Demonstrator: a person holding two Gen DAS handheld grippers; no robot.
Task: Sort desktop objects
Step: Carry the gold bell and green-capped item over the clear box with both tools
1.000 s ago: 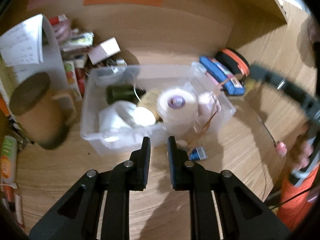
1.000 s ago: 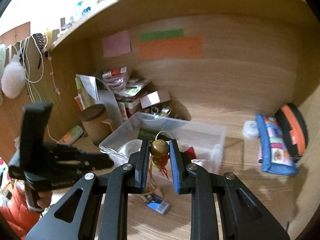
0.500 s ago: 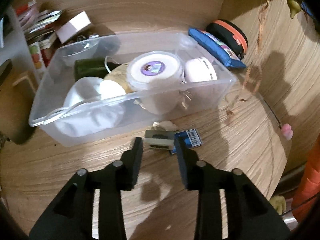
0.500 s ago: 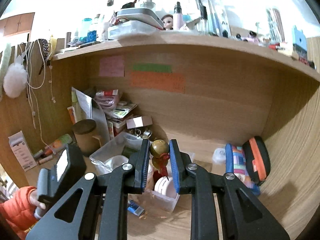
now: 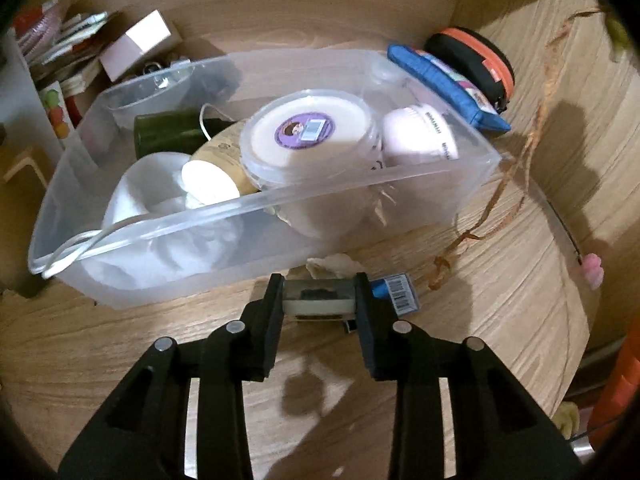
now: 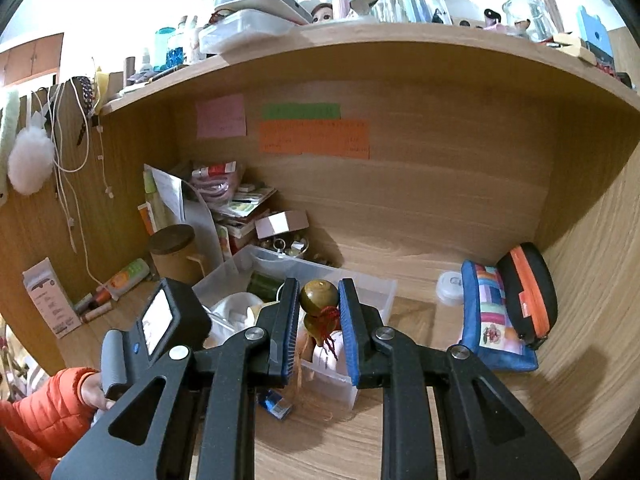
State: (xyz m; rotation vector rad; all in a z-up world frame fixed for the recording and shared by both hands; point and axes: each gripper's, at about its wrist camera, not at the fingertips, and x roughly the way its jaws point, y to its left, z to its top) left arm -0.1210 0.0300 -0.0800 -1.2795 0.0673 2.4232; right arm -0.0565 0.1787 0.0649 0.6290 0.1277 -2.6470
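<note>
A clear plastic bin point(image 5: 360, 188) on the wooden desk holds a white tub with a purple label point(image 5: 308, 136), a pink round case, a green bottle and white items. My left gripper point(image 5: 319, 300) stands in front of the bin, its jaws around a small clear box with a dark inside point(image 5: 318, 299). A blue barcoded packet point(image 5: 398, 292) lies just right of it. My right gripper point(image 6: 319, 320) is shut on a brown gourd charm point(image 6: 318, 300) with red thread, held high above the bin point(image 6: 376, 288). Its straw tassel point(image 5: 516, 160) hangs in the left wrist view.
A blue patchwork pouch point(image 6: 492, 312) and a black-orange case point(image 6: 528, 288) lie at the right wall. A brown jar point(image 6: 172, 252), papers and boxes crowd the back left corner. A shelf above carries several bottles. A small white round tin point(image 6: 450, 284) sits behind the bin.
My left gripper has moved down and forward to the small clear box and its jaws now sit around it. My right gripper has risen with the gourd charm.
</note>
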